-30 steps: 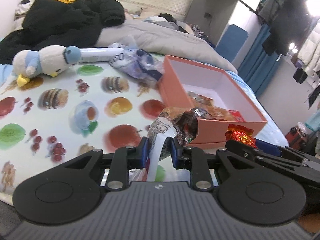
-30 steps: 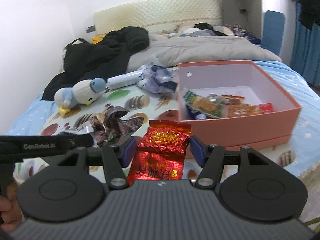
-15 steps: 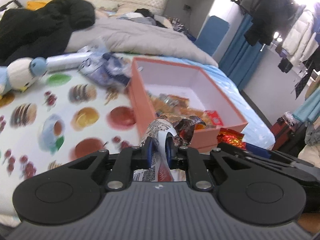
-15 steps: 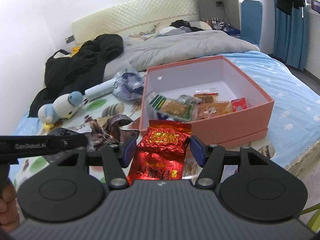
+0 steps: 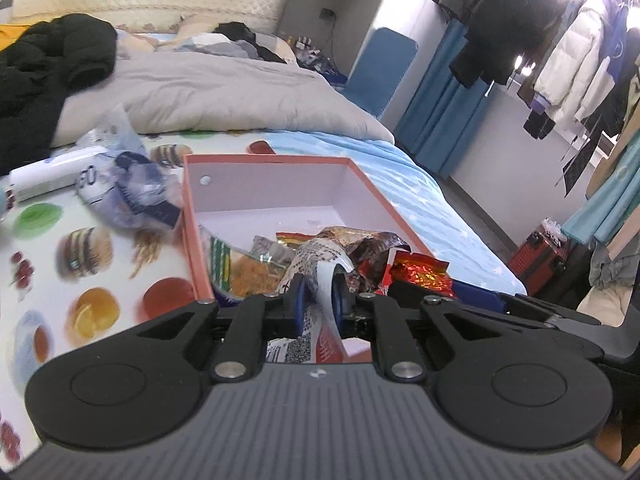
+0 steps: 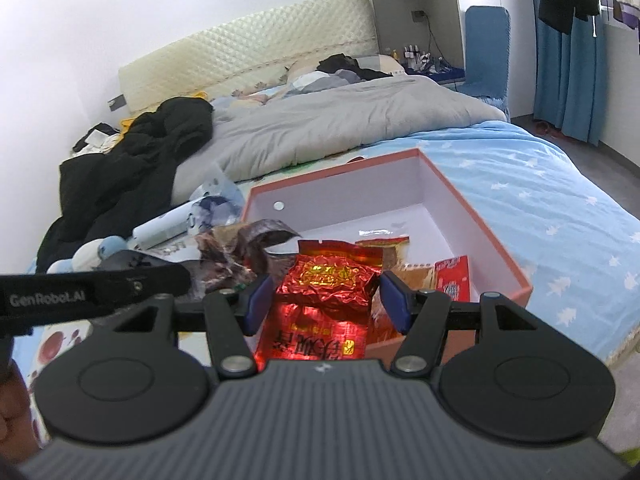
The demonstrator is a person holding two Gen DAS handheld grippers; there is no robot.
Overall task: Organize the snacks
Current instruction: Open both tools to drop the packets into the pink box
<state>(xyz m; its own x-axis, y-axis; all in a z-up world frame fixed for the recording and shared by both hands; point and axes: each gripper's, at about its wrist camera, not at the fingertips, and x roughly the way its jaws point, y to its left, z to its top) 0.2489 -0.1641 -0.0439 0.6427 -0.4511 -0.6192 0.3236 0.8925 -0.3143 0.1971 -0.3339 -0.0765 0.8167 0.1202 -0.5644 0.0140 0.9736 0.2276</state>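
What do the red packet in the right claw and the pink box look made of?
Red packet: looks like metallised foil film, shiny and crinkled, throwing bright red and gold glints. Pink box: probably rigid paperboard, matte, with straight thin walls and a plain pale lining.

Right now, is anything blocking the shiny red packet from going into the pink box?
Nothing visible blocks it. The right gripper holds the red packet above the near end of the open pink box. Snacks already lie below it there; the far end is bare.
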